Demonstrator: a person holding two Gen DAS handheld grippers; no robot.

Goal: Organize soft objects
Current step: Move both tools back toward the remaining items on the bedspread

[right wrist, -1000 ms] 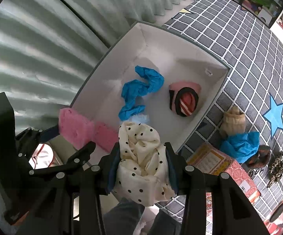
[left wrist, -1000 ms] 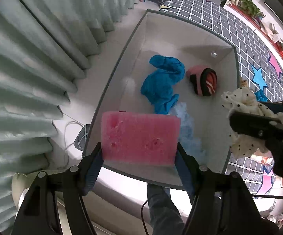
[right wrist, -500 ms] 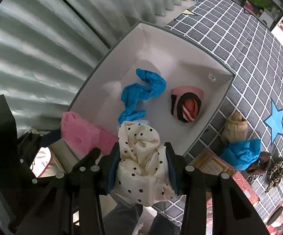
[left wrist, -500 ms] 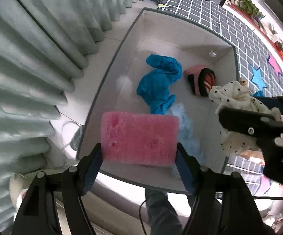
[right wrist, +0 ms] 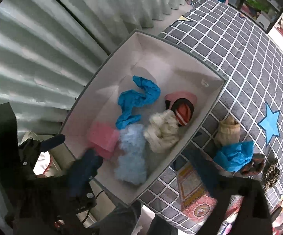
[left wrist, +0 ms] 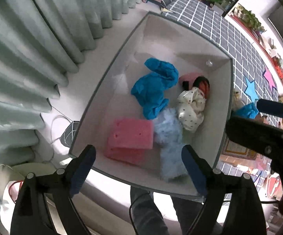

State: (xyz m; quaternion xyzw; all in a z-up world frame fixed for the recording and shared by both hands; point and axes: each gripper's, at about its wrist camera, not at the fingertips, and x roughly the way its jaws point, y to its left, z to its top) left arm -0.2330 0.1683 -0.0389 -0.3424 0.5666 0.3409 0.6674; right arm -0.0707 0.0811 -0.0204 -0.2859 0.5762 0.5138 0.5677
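A white box (left wrist: 110, 80) stands on the floor below both grippers. In it lie a pink sponge (left wrist: 130, 135), a cream polka-dot cloth (left wrist: 190, 109), a blue cloth (left wrist: 155, 90), a pale blue fluffy piece (left wrist: 168, 137) and a pink, black and red striped item (left wrist: 198, 82). My left gripper (left wrist: 137, 156) hangs above the sponge, its jaws opening with nothing between them. My right gripper (right wrist: 141, 168) is blurred, its jaws opening wide and empty above the polka-dot cloth (right wrist: 163, 133) and the sponge (right wrist: 102, 137).
Pleated curtains (left wrist: 33, 58) hang left of the box. A grey checked mat (right wrist: 239, 58) with stars lies to the right, with a beige bundle (right wrist: 227, 133), a blue cloth (right wrist: 235, 156), a patterned flat pack (right wrist: 192, 192) and dark small items (right wrist: 271, 174). A person's legs (left wrist: 147, 211) are at the bottom.
Both grippers have let go. The pink sponge dropped from the left jaws and the polka-dot cloth from the right jaws into the box. Both pairs of jaws stand wider.
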